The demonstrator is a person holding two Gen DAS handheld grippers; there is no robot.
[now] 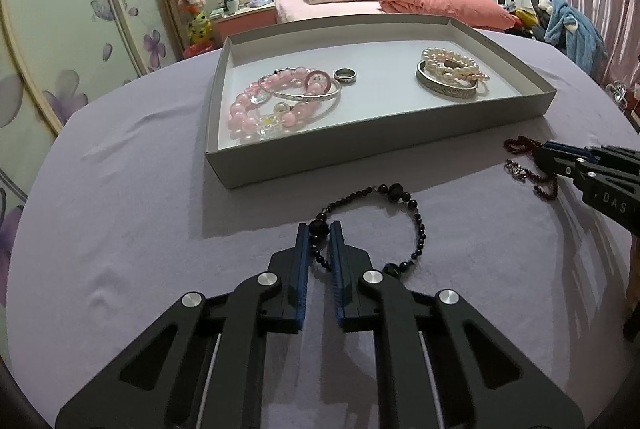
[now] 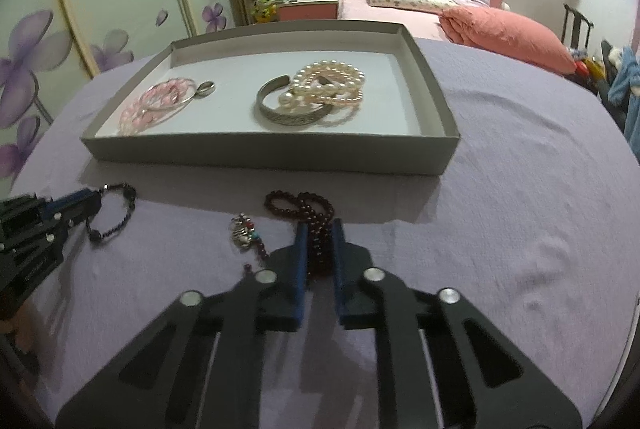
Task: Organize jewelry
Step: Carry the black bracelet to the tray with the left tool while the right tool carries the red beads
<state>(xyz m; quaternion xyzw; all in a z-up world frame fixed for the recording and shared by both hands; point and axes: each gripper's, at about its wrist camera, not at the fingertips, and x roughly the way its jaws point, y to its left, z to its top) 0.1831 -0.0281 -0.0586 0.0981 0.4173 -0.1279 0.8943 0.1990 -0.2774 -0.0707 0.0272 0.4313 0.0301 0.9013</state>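
Note:
A grey tray [image 1: 360,157] on the purple cloth holds a pink bead bracelet [image 1: 256,113], a silver bangle [image 1: 304,93], a ring [image 1: 346,76], a pearl bracelet [image 1: 452,63] and a silver cuff [image 1: 444,89]. My left gripper [image 1: 319,235] is closed around a strand of the black bead bracelet [image 1: 416,229], which lies on the cloth in front of the tray. My right gripper [image 2: 319,235] is closed around the dark red bead bracelet [image 2: 316,209], beside its silver charm [image 2: 242,229]. The tray also shows in the right wrist view [image 2: 280,153].
The table is covered with purple cloth [image 1: 120,209]. A bed with a pink duvet [image 1: 440,5] stands behind it, a wardrobe with flower print [image 1: 60,49] at the left, and a chair with clothes [image 1: 568,21] at the right.

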